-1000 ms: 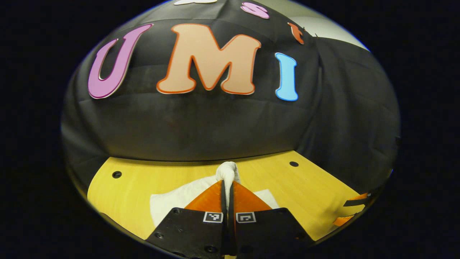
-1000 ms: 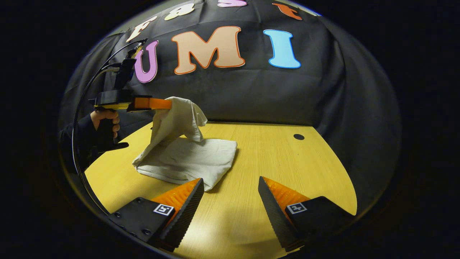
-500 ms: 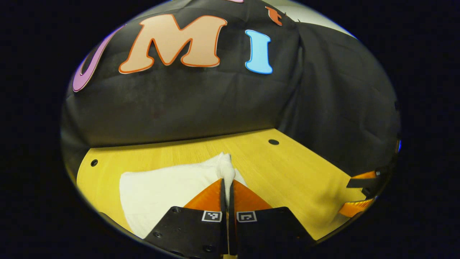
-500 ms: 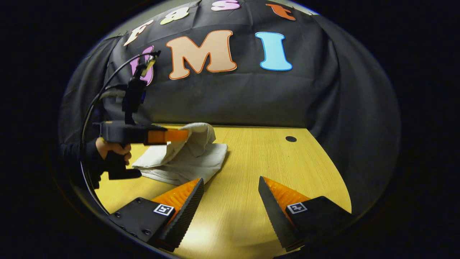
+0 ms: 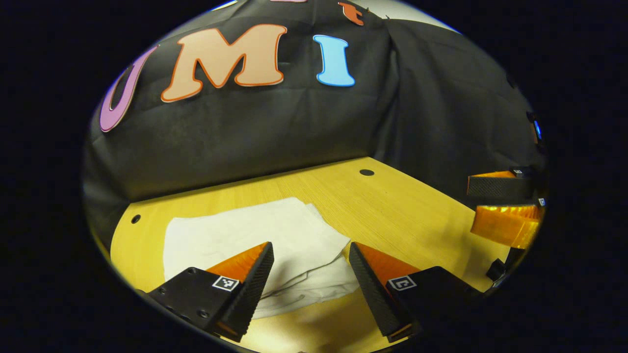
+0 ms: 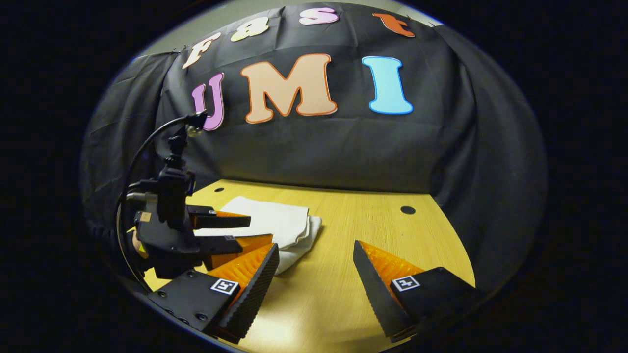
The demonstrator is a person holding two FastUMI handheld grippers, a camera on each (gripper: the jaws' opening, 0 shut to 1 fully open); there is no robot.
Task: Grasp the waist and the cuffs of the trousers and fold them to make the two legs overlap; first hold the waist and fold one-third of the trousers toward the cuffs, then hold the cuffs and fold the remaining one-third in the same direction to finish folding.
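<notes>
Left gripper (image 5: 310, 250) stands with jaws wide apart, gripping nothing, just above the near edge of the trousers (image 5: 255, 240). Trousers lie folded in a flat, layered stack on the wooden table (image 5: 407, 215) (lower layers peek out at the near right corner). Right gripper (image 6: 314, 255) also spread wide, empty, over bare tabletop, with the trousers (image 6: 274, 223) ahead and to its left. In the right gripper view a dark sleeve (image 6: 110, 245) shows behind the left gripper (image 6: 255, 230).
</notes>
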